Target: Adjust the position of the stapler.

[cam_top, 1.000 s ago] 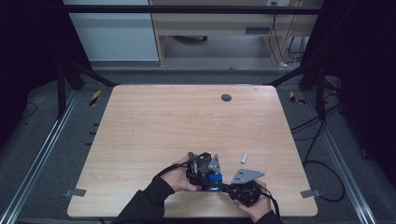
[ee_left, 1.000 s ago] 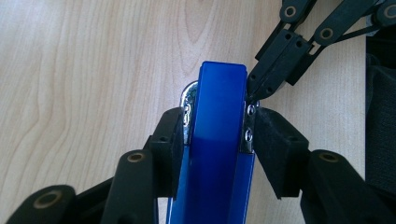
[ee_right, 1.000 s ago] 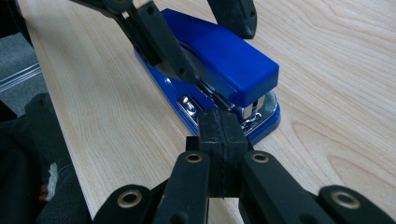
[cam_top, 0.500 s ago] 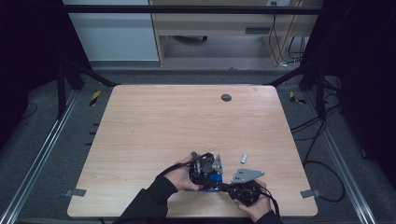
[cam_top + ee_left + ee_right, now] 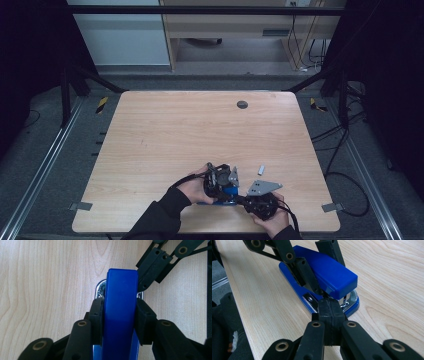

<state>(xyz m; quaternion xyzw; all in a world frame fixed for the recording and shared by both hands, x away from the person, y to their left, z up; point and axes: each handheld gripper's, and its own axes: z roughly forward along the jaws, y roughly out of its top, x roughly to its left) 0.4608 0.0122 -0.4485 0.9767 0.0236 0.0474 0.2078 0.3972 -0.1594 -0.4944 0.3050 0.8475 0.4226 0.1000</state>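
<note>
A blue stapler (image 5: 229,192) lies on the wooden table (image 5: 200,135) near its front edge, with its metal mouth (image 5: 348,300) showing under the blue top (image 5: 329,275). My left gripper (image 5: 120,302) comes down over it. Its jaws have just been closing, and the pads (image 5: 97,312) press on both sides of the stapler's top (image 5: 121,290). My right gripper (image 5: 331,303) is shut, pad against pad. Its tips rest against the stapler's side, just under the front of the top. In the high view, the right gripper (image 5: 241,198) reaches in from the stapler's right.
A small grey piece (image 5: 260,170) lies on the table just right of the grippers. A round dark hole (image 5: 242,104) sits near the far edge. The table's front edge (image 5: 200,231) is close behind the hands. A sleeve (image 5: 229,322) shows at the left.
The left hand and its gripper have edged slightly to the right over the stapler. The right hand and the stapler have stayed where they were.
</note>
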